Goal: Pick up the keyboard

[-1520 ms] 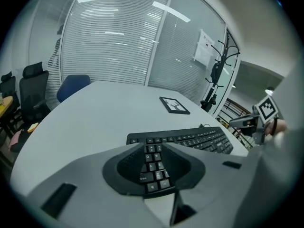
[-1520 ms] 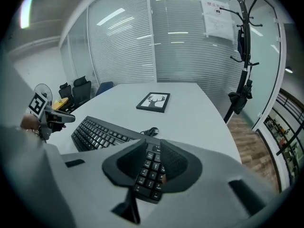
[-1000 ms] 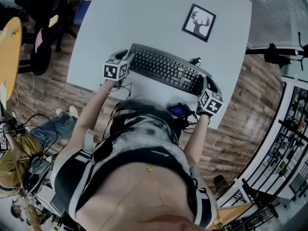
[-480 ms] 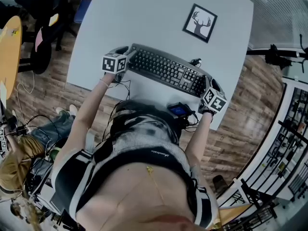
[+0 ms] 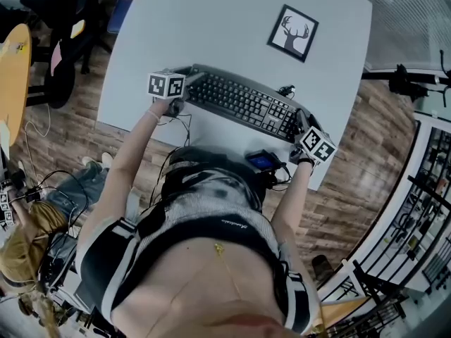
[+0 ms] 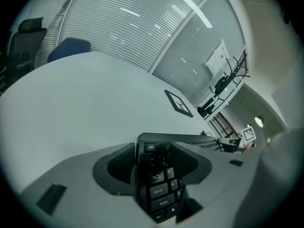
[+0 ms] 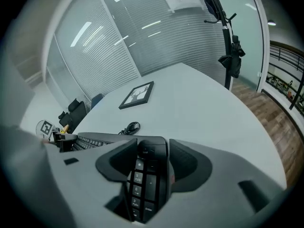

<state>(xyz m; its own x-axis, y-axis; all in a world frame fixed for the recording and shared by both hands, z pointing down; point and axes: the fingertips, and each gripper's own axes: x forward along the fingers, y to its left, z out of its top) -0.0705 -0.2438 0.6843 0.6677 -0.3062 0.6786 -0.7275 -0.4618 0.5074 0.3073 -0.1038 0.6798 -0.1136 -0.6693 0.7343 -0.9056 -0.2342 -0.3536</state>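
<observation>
I'm looking down at a white bench (image 5: 225, 27) on a wood-plank floor (image 5: 366, 167), and the black keyboard (image 5: 243, 103) lies slantwise on it near the edge closest to me. Beyond the keyboard is a framed deer picture (image 5: 292, 32), lying flat. A coiled cable (image 7: 129, 127) sits just beside the keyboard's far edge. Past the far side of the keyboard, slatted blinds (image 6: 142, 27) cover a glass wall, with a blue chair (image 6: 69, 48) drawn up to the bench and a coat stand (image 7: 230, 46) off to the keyboard's right.

The left gripper (image 6: 159, 167) straddles the keyboard's left end (the Esc corner), and its jaws have just been opening. They stand wide apart with that end between them. The right gripper (image 7: 147, 163) does the same at the number-pad end: its jaws have just been opening and are spread, gripping nothing.

From the head view, each marker cube covers an end of the keyboard. My torso blocks everything nearer than the keyboard, including the bench's near edge. A small lit device (image 5: 262, 163) at my waist is too small to identify.
</observation>
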